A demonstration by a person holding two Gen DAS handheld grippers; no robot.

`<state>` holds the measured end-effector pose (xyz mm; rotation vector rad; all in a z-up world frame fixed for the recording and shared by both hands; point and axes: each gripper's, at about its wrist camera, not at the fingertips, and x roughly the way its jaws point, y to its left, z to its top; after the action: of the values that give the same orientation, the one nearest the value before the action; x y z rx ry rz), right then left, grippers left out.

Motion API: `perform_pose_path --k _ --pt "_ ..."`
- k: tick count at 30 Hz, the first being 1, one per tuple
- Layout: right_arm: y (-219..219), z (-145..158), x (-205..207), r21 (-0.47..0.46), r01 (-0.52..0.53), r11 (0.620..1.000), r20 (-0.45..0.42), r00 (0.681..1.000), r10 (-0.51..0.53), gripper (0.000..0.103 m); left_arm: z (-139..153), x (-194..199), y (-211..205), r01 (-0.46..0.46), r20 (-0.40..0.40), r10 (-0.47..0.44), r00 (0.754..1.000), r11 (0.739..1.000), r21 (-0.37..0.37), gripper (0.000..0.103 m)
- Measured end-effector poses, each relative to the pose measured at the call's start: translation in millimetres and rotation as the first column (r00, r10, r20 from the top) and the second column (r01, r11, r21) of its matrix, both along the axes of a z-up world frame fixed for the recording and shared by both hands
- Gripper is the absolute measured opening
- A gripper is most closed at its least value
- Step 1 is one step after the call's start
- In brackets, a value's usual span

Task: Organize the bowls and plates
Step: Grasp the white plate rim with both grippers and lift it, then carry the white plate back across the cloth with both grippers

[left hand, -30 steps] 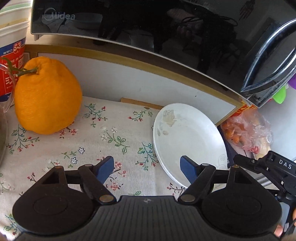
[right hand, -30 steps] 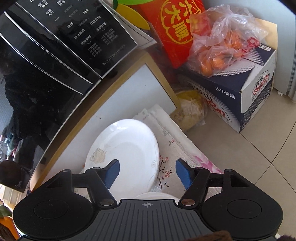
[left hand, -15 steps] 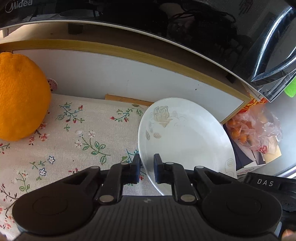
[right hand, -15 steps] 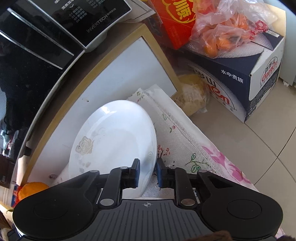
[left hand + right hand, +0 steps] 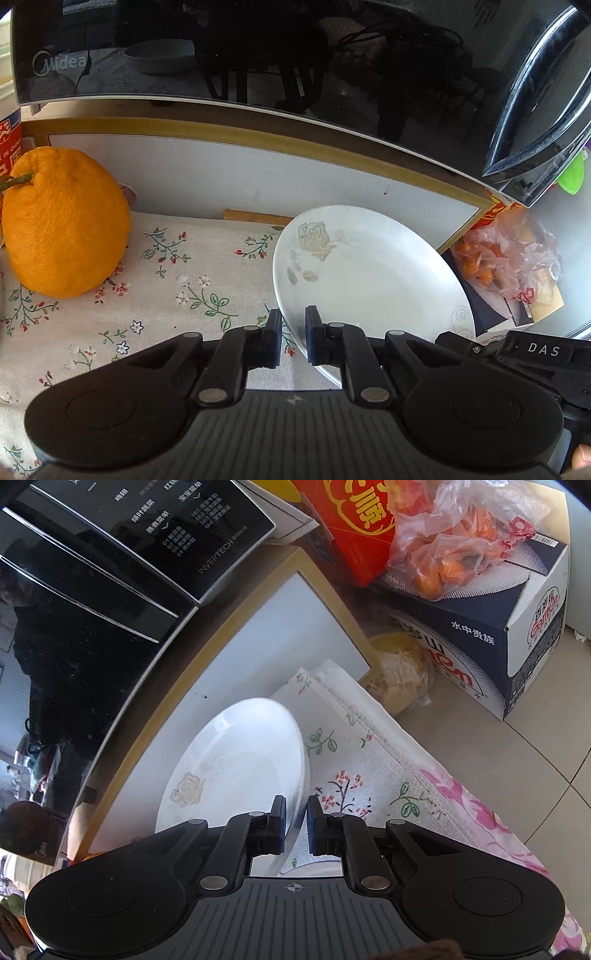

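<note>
Both the left gripper [image 5: 293, 334] and right gripper [image 5: 296, 821] clench the rose-printed white plate [image 5: 369, 273] beneath the Midea microwave [image 5: 258, 55]; its panel reads INVERTECH.

Daylit floral tablecloth [image 5: 177, 295], black microwave [image 5: 258, 48] behind, beige tiled floor [image 5: 517, 746].

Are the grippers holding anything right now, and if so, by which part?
Yes. Both are shut on the rim of the white plate: the left gripper on its near-left edge, the right gripper on its near-right edge.
</note>
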<state>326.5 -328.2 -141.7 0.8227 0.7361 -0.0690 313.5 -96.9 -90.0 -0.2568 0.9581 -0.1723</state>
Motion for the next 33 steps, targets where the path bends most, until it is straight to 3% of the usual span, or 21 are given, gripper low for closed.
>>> perform_pose_path --k 5,17,33 --pt "11 16 -8 -0.031 -0.018 0.999 0.023 1.0 0.019 0.012 16 -10 1 0.003 0.012 -0.003 1.0 1.0 0.022 0.011" --pt "30 48 -38 -0.058 -0.083 0.995 0.059 0.995 0.086 0.012 42 -43 20 -0.037 0.03 0.037 0.999 0.999 -0.009 0.012" --pt "88 100 -108 -0.142 -0.204 0.969 0.169 0.959 0.227 0.012 92 -122 64 -0.129 0.133 0.128 0.983 0.992 0.005 0.012"
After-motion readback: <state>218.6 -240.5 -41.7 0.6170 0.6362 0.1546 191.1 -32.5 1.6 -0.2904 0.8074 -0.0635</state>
